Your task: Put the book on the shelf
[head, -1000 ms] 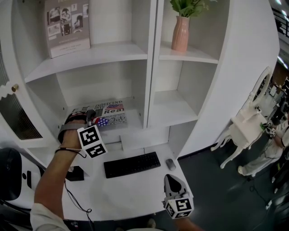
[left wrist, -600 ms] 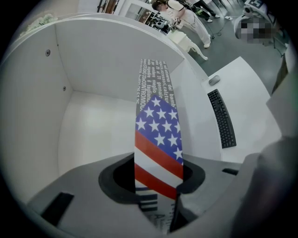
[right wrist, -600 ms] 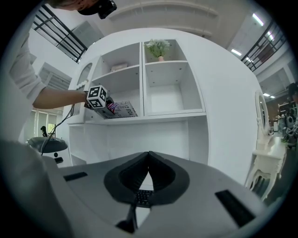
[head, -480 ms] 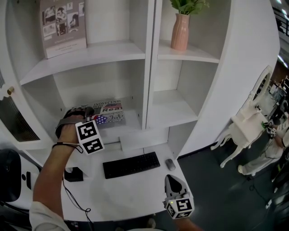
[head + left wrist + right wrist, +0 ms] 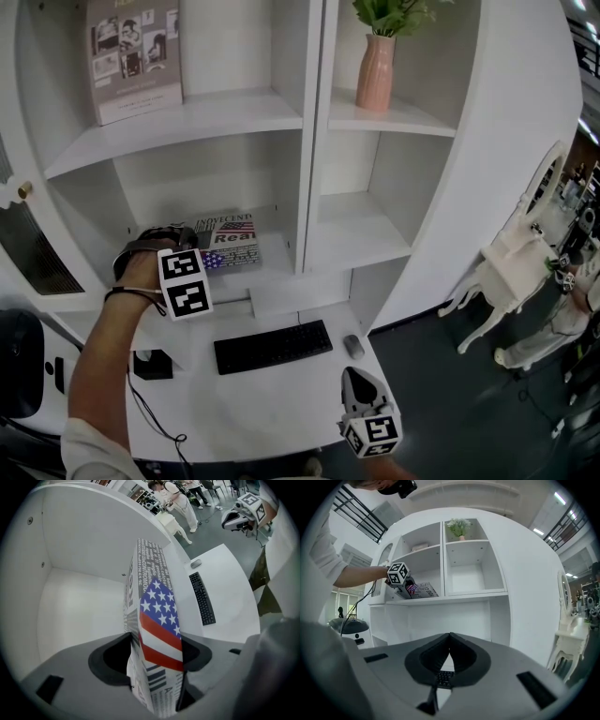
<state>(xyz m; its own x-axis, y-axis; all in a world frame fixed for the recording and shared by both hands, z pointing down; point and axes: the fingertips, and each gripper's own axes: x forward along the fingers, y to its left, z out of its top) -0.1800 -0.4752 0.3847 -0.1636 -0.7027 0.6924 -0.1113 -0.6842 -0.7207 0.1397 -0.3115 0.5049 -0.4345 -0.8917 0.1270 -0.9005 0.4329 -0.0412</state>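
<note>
The book (image 5: 228, 242) lies flat on the lower left shelf (image 5: 278, 255), flag cover up, its near edge between the jaws of the left gripper (image 5: 190, 249). Those jaws have just been opening and stand loose around it, not pinching. I'd back out straight along the cover, without lifting, so nothing drags. The right gripper (image 5: 360, 377) hangs closed and empty over the desk (image 5: 281, 394), near the keyboard (image 5: 273, 345).
</note>
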